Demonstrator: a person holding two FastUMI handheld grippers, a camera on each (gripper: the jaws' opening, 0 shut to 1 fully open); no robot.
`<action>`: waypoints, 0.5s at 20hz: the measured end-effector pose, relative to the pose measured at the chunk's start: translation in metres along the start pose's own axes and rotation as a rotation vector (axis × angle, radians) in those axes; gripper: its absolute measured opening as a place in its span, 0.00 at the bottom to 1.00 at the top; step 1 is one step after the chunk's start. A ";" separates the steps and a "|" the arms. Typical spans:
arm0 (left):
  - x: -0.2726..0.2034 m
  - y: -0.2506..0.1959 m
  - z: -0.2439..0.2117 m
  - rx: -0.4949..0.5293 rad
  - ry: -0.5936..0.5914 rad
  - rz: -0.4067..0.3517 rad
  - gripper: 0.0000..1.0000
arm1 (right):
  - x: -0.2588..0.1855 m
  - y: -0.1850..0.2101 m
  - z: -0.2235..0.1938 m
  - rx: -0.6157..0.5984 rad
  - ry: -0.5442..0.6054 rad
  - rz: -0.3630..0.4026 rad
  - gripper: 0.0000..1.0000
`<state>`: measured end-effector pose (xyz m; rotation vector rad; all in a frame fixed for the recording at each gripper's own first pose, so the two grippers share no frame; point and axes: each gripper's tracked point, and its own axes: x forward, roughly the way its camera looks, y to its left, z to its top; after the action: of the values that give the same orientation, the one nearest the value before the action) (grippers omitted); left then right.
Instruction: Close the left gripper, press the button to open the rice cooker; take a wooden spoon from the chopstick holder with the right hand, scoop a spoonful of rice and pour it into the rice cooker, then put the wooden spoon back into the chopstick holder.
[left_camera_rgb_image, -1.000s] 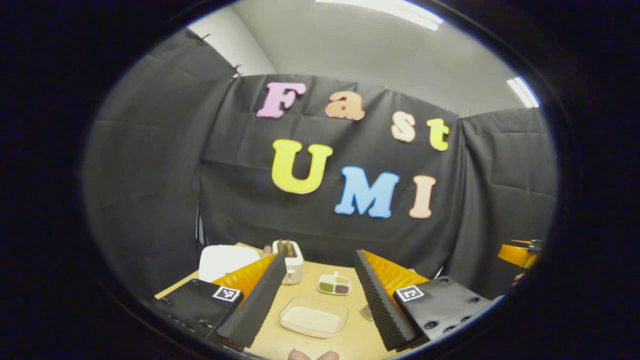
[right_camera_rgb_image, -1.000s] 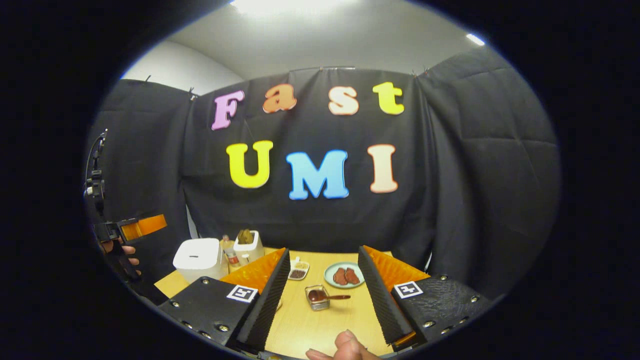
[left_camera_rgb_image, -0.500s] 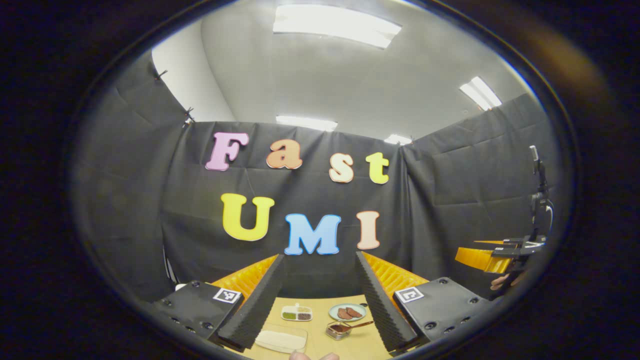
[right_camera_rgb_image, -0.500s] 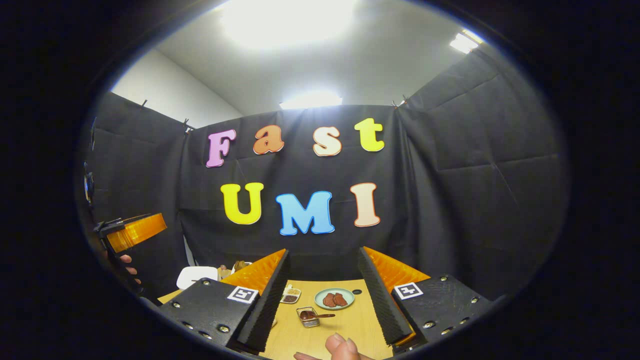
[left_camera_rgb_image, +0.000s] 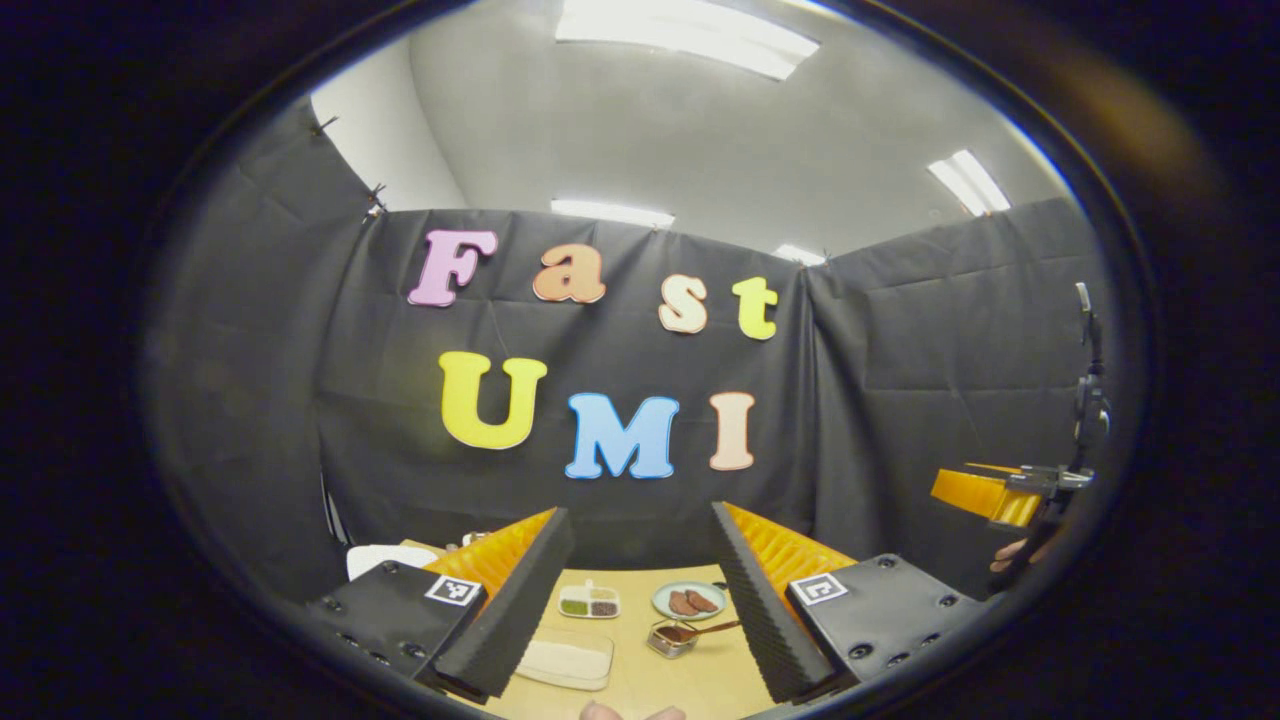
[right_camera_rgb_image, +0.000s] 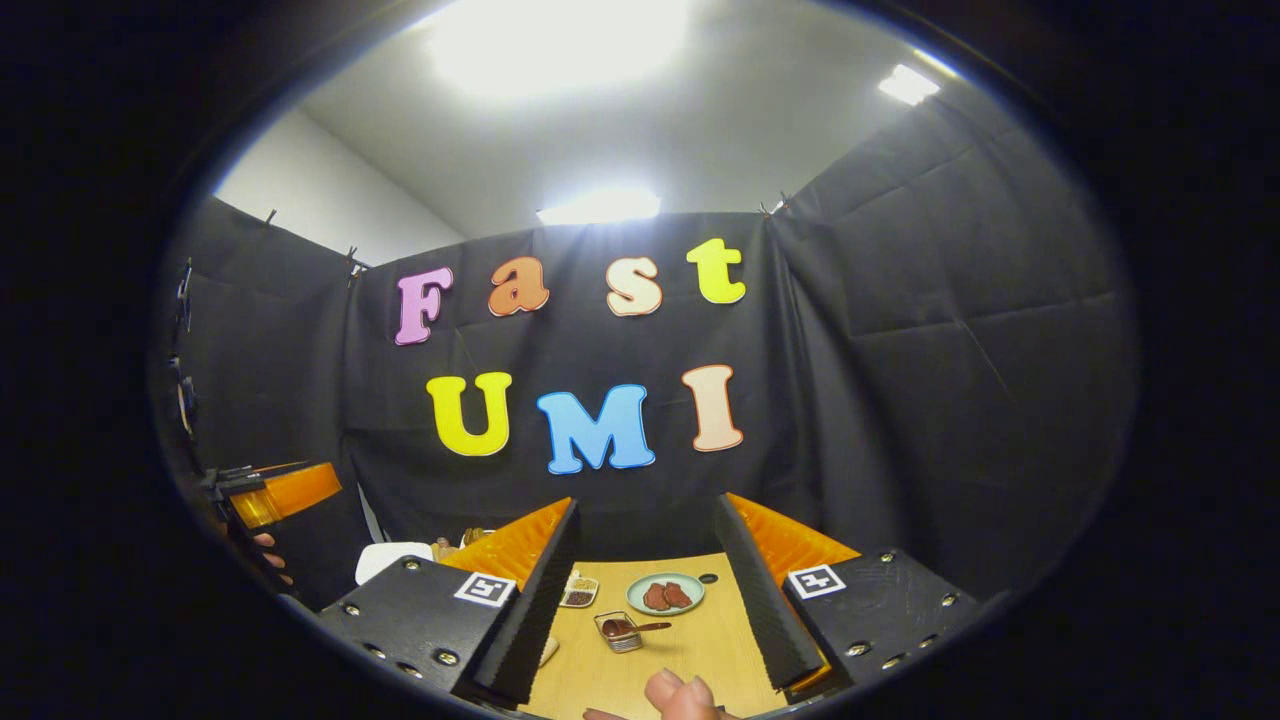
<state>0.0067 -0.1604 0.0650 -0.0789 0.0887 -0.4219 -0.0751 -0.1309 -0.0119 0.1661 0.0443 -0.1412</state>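
Observation:
The white rice cooker (left_camera_rgb_image: 388, 556) peeks out with its lid down behind my left finger, at the table's left. It lies low and left as well in the right gripper view, rice cooker (right_camera_rgb_image: 388, 559). Beside it brown utensil tops (right_camera_rgb_image: 478, 536) stick up, too small to tell apart. A clear tray of rice (left_camera_rgb_image: 565, 660) lies between my left gripper's fingers. My left gripper (left_camera_rgb_image: 638, 512) is open and held high. My right gripper (right_camera_rgb_image: 647, 502) is open too, with nothing in it.
On the wooden table (right_camera_rgb_image: 690, 645) stand a divided dish (left_camera_rgb_image: 590, 602), a plate with brown pieces (right_camera_rgb_image: 665, 593) and a small glass box with a spoon (right_camera_rgb_image: 620, 630). The other gripper (left_camera_rgb_image: 985, 492) hangs far right, held by a hand (left_camera_rgb_image: 1015, 550).
Both grippers have tilted upward, so the table has sunk low in both views. The left gripper view swung right, away from the cooker. Both stay open.

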 end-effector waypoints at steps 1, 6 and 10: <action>0.000 0.003 0.002 -0.004 -0.003 0.001 0.93 | -0.001 0.004 -0.001 0.000 0.006 0.006 0.83; -0.003 0.016 0.007 0.021 -0.015 0.015 0.92 | 0.005 0.013 0.004 -0.013 0.002 0.015 0.84; -0.007 0.026 0.007 0.026 -0.019 0.034 0.92 | 0.009 0.022 0.004 0.005 0.009 0.032 0.83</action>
<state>0.0120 -0.1333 0.0702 -0.0562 0.0655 -0.3884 -0.0625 -0.1115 -0.0055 0.1728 0.0506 -0.1084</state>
